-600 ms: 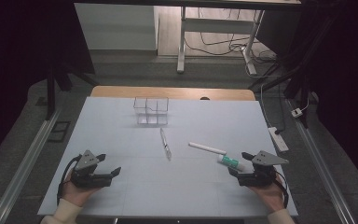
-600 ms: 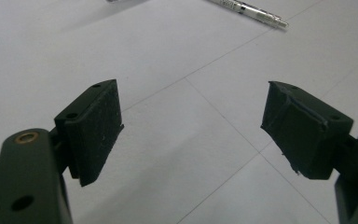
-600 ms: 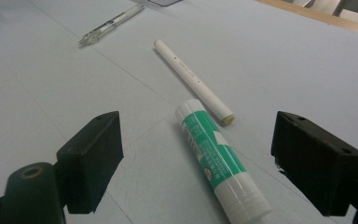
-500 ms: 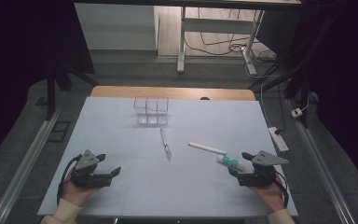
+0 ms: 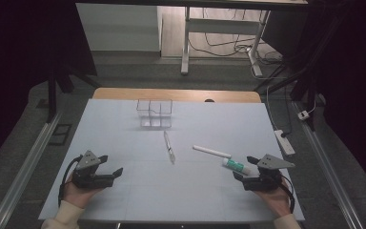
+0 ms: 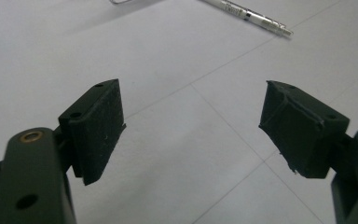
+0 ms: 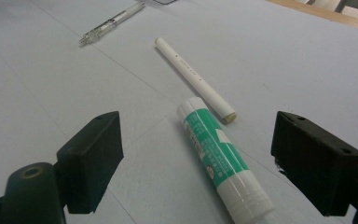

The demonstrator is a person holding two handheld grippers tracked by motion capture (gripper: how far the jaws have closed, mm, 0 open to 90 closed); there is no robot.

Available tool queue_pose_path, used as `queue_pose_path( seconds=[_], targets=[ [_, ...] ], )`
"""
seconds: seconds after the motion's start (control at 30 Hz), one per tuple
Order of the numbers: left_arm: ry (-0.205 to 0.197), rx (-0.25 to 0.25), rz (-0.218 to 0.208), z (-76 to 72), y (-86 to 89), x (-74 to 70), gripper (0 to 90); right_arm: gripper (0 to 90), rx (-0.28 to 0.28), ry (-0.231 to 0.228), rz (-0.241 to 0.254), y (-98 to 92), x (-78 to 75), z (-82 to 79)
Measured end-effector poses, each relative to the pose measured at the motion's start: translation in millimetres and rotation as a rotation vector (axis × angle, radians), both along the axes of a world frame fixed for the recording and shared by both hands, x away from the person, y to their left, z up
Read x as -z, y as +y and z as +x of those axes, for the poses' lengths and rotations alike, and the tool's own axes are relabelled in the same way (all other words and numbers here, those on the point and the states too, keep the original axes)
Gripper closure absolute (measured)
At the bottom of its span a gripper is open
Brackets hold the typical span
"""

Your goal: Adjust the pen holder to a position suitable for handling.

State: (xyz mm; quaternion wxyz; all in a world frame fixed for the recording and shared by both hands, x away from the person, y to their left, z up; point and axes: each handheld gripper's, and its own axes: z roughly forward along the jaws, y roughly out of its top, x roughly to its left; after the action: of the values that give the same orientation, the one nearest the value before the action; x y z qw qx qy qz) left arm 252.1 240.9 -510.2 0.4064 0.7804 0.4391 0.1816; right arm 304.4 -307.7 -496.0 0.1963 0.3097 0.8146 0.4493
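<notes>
A green and white glue stick (image 5: pixel 233 165) (image 7: pixel 220 158) lies on the white table (image 5: pixel 124 133), just ahead of my right gripper (image 5: pixel 244 167) (image 7: pixel 209 163), which rests open with nothing pressed between its jaws. Beyond it lie a white stick-shaped pen (image 5: pixel 211 151) (image 7: pixel 193 76) and a clear pen (image 5: pixel 169 147) (image 7: pixel 112 21) near the table's middle. My left gripper (image 5: pixel 110 164) (image 6: pixel 191 123) rests open at the near left, its jaws empty, with the clear pen (image 6: pixel 247 16) farther ahead. A clear compartment box (image 5: pixel 154 113) stands toward the back.
A wooden strip (image 5: pixel 176 95) edges the table's far side. A power strip (image 5: pixel 284 142) lies off the right edge. Metal rails (image 5: pixel 24 167) run along both sides. Desk legs and cables (image 5: pixel 219 47) stand on the floor beyond.
</notes>
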Motion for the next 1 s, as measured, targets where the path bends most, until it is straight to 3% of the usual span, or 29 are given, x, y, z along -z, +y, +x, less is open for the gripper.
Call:
queue_pose_path(
  seconds=[0.53,1.0],
  targets=[
    [-0.001,0.009,-0.003,18.3,-6.1,-8.7,23.9,16.8,-0.008,0.004,-0.01,0.9,0.4,-0.1],
    [-0.002,0.011,0.001,51.1,-19.3,-16.0,27.5,17.0,-0.013,0.007,-0.013,3.4,1.0,-1.4]
  ],
)
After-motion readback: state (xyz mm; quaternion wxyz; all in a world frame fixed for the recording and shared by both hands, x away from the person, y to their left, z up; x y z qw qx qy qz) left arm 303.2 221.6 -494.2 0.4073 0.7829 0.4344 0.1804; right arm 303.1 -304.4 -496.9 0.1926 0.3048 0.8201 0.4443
